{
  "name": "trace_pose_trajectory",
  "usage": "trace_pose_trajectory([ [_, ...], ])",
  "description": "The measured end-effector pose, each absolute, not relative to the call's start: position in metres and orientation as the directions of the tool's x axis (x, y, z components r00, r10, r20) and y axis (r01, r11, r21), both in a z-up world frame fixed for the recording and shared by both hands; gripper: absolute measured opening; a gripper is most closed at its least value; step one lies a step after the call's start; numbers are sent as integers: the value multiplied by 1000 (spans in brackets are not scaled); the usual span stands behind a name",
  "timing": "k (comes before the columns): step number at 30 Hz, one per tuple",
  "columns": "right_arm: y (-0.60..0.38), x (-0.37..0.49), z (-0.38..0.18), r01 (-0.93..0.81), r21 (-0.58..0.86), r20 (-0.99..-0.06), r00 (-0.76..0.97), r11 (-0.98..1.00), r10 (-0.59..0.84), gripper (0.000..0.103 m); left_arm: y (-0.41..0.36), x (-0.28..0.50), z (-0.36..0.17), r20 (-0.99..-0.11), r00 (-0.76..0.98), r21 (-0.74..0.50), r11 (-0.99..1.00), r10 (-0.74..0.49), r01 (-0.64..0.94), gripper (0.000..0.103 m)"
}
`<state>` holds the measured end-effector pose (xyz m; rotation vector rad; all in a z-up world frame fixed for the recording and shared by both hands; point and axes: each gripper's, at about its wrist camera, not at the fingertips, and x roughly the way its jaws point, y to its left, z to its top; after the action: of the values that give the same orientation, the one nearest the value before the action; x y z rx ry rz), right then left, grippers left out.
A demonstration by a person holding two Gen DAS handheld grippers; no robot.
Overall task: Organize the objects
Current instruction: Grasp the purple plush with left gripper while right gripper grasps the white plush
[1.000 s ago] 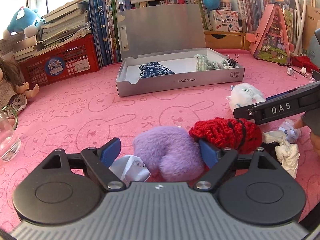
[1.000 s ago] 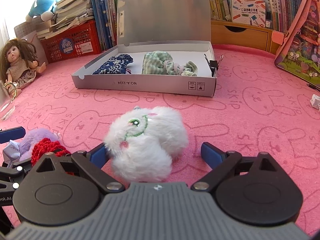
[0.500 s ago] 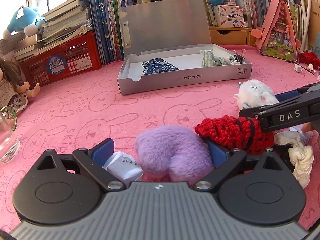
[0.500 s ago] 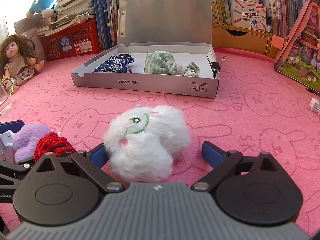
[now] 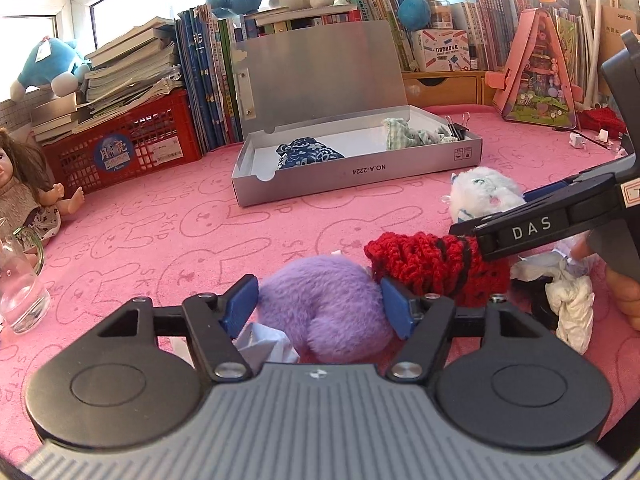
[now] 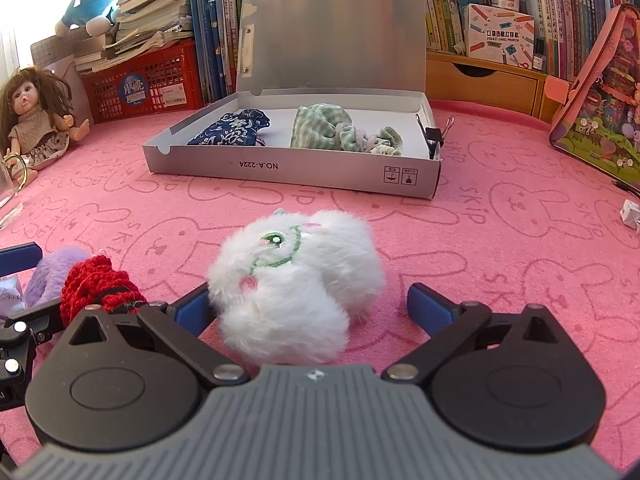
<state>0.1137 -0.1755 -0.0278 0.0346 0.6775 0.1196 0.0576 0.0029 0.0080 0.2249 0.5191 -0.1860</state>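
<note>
Now, left gripper [image 5: 318,306]: jaws closing, pads against purple plush [image 5: 326,308];
right gripper [image 6: 310,312]: jaws wide, opening, white plush [image 6: 296,280] between, right pad apart;
box [image 6: 296,170]: lid up

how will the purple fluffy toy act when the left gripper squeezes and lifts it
The purple plush looks soft, so it will probably squash between the closing left gripper fingers. It seems light and fuzzy, unlikely to slip. The crumpled paper touching it might shift.
</note>
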Motion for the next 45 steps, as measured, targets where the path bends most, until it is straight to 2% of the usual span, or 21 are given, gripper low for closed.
trace_pose_trajectory([
  [7,-176,114,-28,-99,71,-623,772,993,122,103,-2,74,-2,-542,837,201,954,-79,220,76],
  [13,-176,114,-28,-98,71,-623,772,993,121,103,9,83,-2,-563,819,116,971,-109,209,77],
  [18,-177,113,-28,-100,76,-622,773,992,126,103,9,82,-2,-560,821,104,974,-111,203,74],
  [23,-176,114,-27,-105,85,-617,775,991,136,98,11,80,-1,-564,818,90,976,-113,197,73],
  [31,-177,112,-26,-109,89,-610,780,990,141,93,14,84,-1,-588,803,51,986,-98,158,79],
  [33,-177,111,-25,-116,89,-606,782,989,146,88,15,85,-1,-593,799,36,987,-103,154,77],
  [34,-176,110,-23,-124,91,-604,782,988,154,81,15,85,1,-593,799,33,988,-104,153,72],
  [35,-176,108,-22,-130,96,-603,782,987,162,75,14,85,2,-593,799,36,988,-100,150,72],
  [45,-176,107,6,-150,97,-557,811,984,179,74,13,93,35,-537,836,38,987,-112,157,71],
])
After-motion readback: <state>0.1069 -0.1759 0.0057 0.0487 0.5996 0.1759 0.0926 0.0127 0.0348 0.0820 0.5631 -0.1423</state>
